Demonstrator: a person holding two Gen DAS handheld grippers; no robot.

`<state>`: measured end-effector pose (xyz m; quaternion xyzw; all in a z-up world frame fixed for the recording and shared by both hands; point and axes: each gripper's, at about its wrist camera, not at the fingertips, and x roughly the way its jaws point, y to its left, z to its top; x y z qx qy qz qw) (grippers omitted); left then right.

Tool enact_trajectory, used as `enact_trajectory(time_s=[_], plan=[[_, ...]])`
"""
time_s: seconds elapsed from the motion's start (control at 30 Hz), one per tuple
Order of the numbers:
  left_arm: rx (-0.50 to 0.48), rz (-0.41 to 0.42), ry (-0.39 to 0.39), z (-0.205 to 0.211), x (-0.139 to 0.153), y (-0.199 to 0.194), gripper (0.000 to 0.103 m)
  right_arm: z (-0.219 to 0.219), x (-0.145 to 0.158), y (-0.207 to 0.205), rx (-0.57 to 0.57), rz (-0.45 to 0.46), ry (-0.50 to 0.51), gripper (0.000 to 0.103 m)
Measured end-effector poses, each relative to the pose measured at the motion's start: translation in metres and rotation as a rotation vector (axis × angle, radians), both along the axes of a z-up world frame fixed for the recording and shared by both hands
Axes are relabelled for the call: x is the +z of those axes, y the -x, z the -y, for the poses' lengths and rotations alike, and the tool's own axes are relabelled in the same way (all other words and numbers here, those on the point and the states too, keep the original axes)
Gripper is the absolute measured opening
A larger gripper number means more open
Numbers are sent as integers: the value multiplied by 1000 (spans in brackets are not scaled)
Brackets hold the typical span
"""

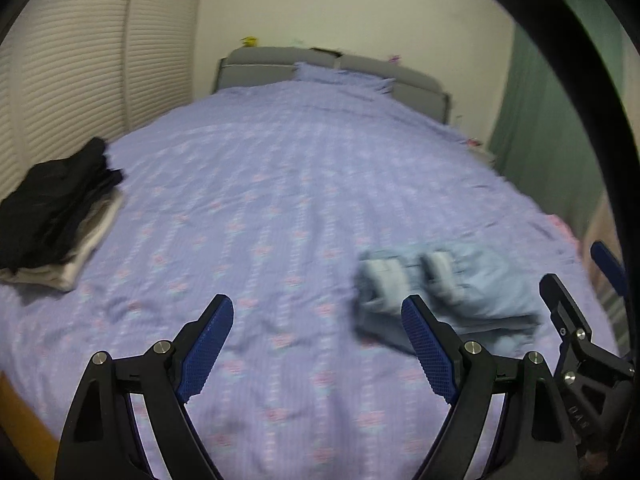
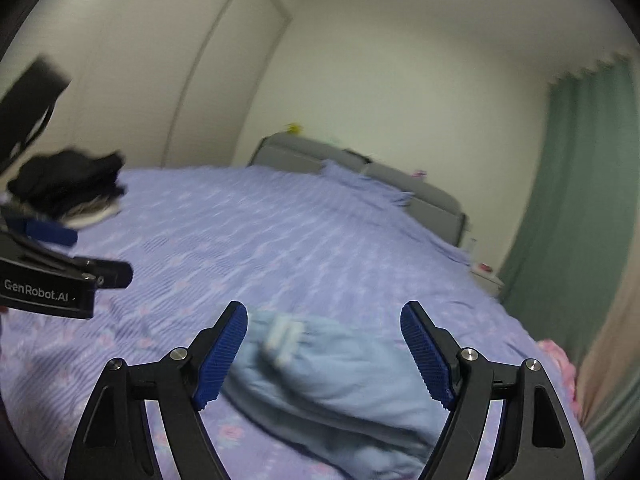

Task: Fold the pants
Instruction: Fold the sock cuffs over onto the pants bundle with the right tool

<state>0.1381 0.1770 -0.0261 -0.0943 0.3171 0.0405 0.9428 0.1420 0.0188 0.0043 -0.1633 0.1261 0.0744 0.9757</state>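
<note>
Right wrist view: folded light-blue pants [image 2: 336,380] lie on the purple bed [image 2: 280,240], just beyond and between the spread fingers of the right claw [image 2: 324,354], not gripped. Left claw [image 1: 318,346] also spread, empty, pants to its right. Dark clothes stack [image 1: 52,216] far left.

bed [image 1: 280,168] with pants [image 1: 472,292], clothes stack [image 1: 56,216]

We see the light blue pants [image 2: 332,380] folded into a compact bundle, lying flat on the lilac bed [image 2: 280,240] near its right edge, paler cuffs [image 1: 408,276] showing on top; motion blur hides finer detail.
</note>
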Motion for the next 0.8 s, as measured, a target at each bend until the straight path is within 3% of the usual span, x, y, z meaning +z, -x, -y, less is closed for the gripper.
enact_trajectory(time_s=[0.13,0.3,0.47,0.63,0.8], plan=[[-88,19,36,26,-1,-15,86,49,-1,-2,-109,-1,-74,86],[-114,-21,71,48,-15,-41,86,103,-22,-25,-212,-97,-185,86],[-82,-70,184,55,-30,-53,86,160,-54,-46,-304,-211,-442,86],[-79,-81,148,75,-29,-69,86,200,-89,-69,-315,-295,-683,86],[-84,-87,120,93,-28,-83,86,217,-126,-102,-284,-386,-836,86]])
